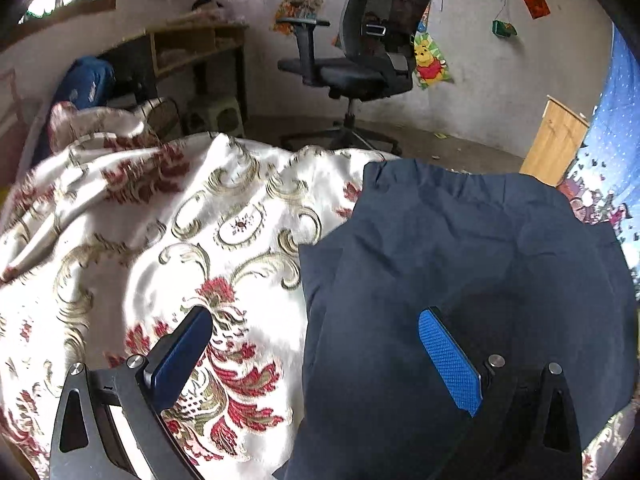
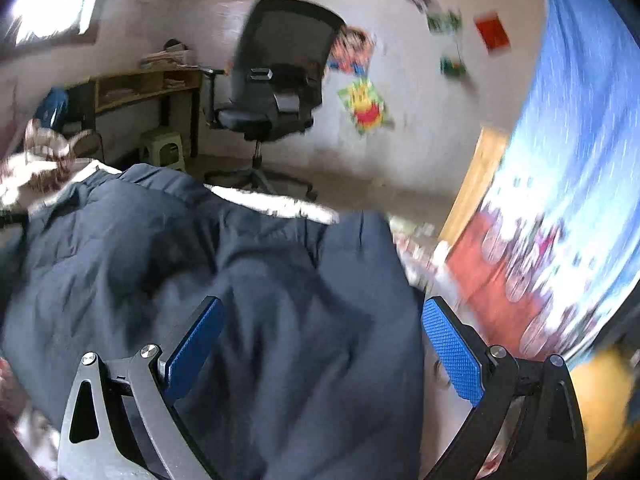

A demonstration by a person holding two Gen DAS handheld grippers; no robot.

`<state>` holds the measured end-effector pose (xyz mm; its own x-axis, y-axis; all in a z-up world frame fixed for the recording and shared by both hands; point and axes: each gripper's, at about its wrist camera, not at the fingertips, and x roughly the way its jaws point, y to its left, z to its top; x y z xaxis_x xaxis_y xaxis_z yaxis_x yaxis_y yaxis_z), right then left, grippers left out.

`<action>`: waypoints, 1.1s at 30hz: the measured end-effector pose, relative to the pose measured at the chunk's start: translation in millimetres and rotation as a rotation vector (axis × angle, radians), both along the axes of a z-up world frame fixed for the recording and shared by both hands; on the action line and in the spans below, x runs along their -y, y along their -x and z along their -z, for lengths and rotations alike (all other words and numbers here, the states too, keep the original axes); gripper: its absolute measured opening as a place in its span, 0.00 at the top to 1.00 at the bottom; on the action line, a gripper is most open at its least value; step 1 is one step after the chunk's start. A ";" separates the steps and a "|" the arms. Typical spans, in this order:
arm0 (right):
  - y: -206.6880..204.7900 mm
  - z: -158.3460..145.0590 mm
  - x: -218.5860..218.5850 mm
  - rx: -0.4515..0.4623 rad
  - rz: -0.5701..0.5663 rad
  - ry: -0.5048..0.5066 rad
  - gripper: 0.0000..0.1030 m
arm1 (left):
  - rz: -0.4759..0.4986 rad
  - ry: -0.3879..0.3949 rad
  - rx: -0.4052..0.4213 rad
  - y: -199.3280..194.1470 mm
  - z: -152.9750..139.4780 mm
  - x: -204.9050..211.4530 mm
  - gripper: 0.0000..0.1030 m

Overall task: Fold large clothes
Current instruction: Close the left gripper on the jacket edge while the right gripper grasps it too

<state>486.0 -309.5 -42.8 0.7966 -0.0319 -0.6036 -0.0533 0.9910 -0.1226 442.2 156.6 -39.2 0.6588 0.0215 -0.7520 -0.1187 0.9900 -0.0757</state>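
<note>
A navy blue garment (image 1: 460,248) is found laid on a floral bedspread (image 1: 160,240), occupying the right part of the bed in the left wrist view and most of the near field in the right wrist view (image 2: 224,280). Its gathered edge (image 1: 440,178), apparently a waistband or hem, lies at the far side, so the long axis is judged to run near-to-far, roughly along both grippers' pointing directions. The left gripper (image 1: 316,344) is seen spread wide and empty; the garment's left edge (image 1: 306,320) falls between its fingers, one finger over the bedspread, the other over the cloth. The right gripper (image 2: 320,336) is likewise spread and empty, straddling the garment's right portion, whose right edge (image 2: 416,320) lies just inside its right finger. Contact with the cloth cannot be told. Each edge is nearer its own-side gripper. The right view is motion-blurred. An office chair (image 1: 368,48) stands beyond the bed.
</note>
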 end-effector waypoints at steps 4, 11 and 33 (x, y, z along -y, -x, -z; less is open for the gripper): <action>-3.3 24.4 34.9 -0.081 -0.025 -0.094 0.06 | 0.049 0.083 -0.045 -3.2 14.6 -12.3 0.00; -23.2 73.3 75.9 -0.180 0.025 -0.280 0.06 | 0.132 0.160 -0.089 -15.3 38.2 -13.1 0.00; -34.6 125.4 76.6 -0.231 -0.072 -0.353 0.01 | 0.253 0.607 -0.272 -43.3 100.4 -36.2 0.00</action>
